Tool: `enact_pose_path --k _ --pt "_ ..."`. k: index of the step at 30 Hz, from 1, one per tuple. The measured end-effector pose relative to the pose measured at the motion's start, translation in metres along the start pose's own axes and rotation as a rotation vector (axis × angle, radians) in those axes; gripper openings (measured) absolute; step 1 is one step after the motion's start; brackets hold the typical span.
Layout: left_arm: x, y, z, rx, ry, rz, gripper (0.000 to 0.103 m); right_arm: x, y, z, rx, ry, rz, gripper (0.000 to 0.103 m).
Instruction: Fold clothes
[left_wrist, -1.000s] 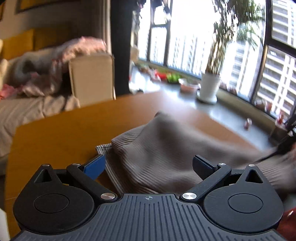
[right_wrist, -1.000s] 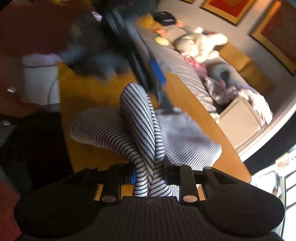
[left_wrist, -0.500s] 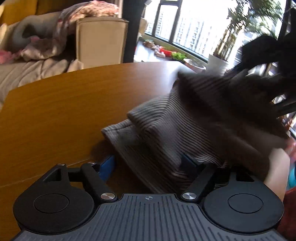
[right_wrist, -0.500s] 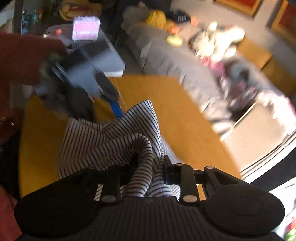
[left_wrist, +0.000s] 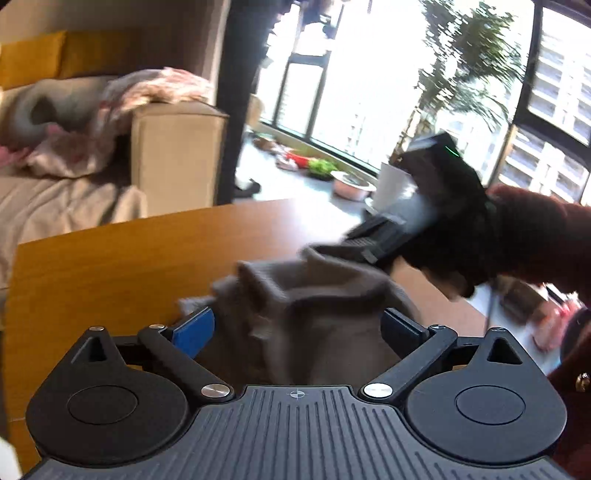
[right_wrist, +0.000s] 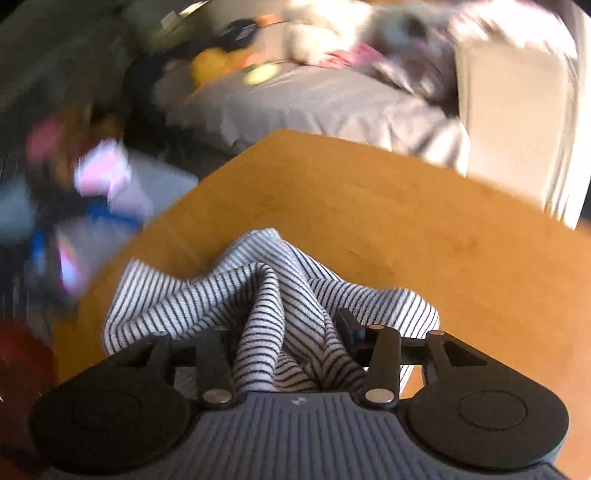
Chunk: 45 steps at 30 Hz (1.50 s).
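A black-and-white striped garment (right_wrist: 258, 291) lies bunched on the wooden table (right_wrist: 406, 221). My right gripper (right_wrist: 284, 328) hangs low over it. Its jaws are opening, and a thick fold of the cloth sits loose between them, hiding the left finger. In the left wrist view the same garment (left_wrist: 314, 306) looks grey and blurred. My left gripper (left_wrist: 298, 328) is opening wide around its near end, and the blue pad (left_wrist: 194, 330) stands just beside the cloth. Behind the pile, a gloved hand in a dark red sleeve (left_wrist: 546, 240) holds the right gripper (left_wrist: 354, 247) down on the garment's far side.
A beige sofa (left_wrist: 74, 192) with blankets and soft toys runs past the table's (left_wrist: 110, 266) far edge, its armrest (left_wrist: 177, 155) near the corner. A window sill holds a white plant pot (left_wrist: 391, 184) and a bowl (left_wrist: 351, 184). Left of the table stands a blurred low surface with a pink box (right_wrist: 103, 173).
My right gripper rolled and swept across the table, carrying the garment down into a heap, and its jaws widened. My left gripper narrowed on the cloth's edge, then spread wide again.
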<state>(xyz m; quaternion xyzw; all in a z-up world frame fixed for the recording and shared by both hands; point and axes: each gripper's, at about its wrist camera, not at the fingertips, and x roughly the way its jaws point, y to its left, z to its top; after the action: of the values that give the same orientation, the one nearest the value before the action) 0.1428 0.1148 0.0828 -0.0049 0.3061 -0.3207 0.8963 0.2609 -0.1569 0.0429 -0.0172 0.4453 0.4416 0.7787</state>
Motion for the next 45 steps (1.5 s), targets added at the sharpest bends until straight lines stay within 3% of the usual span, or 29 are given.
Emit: enact_pose_path --k 4,6,8,10,11,12,14,16,17,18,19,20,22,28,33,36,39,41,43,45 --pt "0.040 -0.020 -0.004 0.084 0.073 0.071 0.101 0.003 -0.032 0.003 0.198 -0.018 0.101 0.047" --pt "0.058 -0.020 -0.002 0.088 0.097 0.127 0.102 0.001 -0.036 0.003 0.246 -0.043 0.100 0.048" --pt "0.065 -0.011 0.002 0.030 0.080 0.124 0.098 -0.012 -0.027 0.000 0.250 -0.113 0.037 0.055" --pt "0.067 0.001 0.007 -0.029 0.059 0.153 0.083 -0.038 -0.011 -0.010 0.165 -0.247 -0.058 0.074" --pt "0.067 0.005 0.007 -0.051 0.055 0.168 0.081 -0.053 -0.003 -0.018 0.115 -0.317 -0.108 0.086" --pt "0.068 0.012 0.007 -0.083 0.054 0.176 0.081 -0.065 0.006 -0.030 0.067 -0.371 -0.167 0.091" --pt "0.071 0.022 0.006 -0.145 0.061 0.175 0.084 -0.081 0.017 -0.055 0.026 -0.434 -0.243 0.093" --pt "0.078 0.030 0.003 -0.184 0.065 0.166 0.089 -0.084 0.018 -0.080 0.074 -0.451 -0.236 0.093" --pt "0.081 0.033 0.005 -0.193 0.063 0.168 0.093 -0.081 0.015 -0.091 0.125 -0.452 -0.203 0.092" --pt "0.081 0.035 0.003 -0.205 0.059 0.167 0.093 -0.075 0.012 -0.101 0.179 -0.451 -0.166 0.079" --pt "0.080 0.037 0.003 -0.221 0.052 0.157 0.093 -0.065 0.010 -0.107 0.211 -0.434 -0.129 0.066" --pt "0.075 0.037 0.001 -0.231 0.045 0.144 0.092 -0.056 0.008 -0.113 0.238 -0.420 -0.096 0.042" --pt "0.064 0.038 -0.002 -0.248 0.029 0.118 0.094 -0.044 0.010 -0.116 0.223 -0.436 -0.091 0.040" --pt "0.040 0.024 -0.021 -0.161 0.021 0.028 0.103 -0.036 0.010 -0.109 0.175 -0.463 -0.125 0.035" --pt "0.060 0.004 -0.028 -0.116 0.082 0.060 0.103 -0.037 0.004 -0.090 0.247 -0.514 -0.047 0.018" --pt "0.066 0.001 -0.023 -0.101 0.097 0.080 0.094 -0.041 0.004 -0.064 0.217 -0.549 -0.032 0.017" --pt "0.070 0.006 -0.024 -0.113 0.112 0.102 0.087 -0.028 -0.009 -0.035 0.200 -0.516 -0.063 0.017" --pt "0.070 0.010 -0.025 -0.127 0.114 0.111 0.083 -0.003 -0.029 -0.020 0.231 -0.452 -0.129 0.017" --pt "0.071 0.013 -0.024 -0.136 0.112 0.124 0.077 0.020 -0.044 -0.014 0.246 -0.417 -0.177 0.020" --pt "0.072 0.016 -0.022 -0.140 0.111 0.141 0.073 0.030 -0.051 -0.012 0.226 -0.438 -0.214 0.030"
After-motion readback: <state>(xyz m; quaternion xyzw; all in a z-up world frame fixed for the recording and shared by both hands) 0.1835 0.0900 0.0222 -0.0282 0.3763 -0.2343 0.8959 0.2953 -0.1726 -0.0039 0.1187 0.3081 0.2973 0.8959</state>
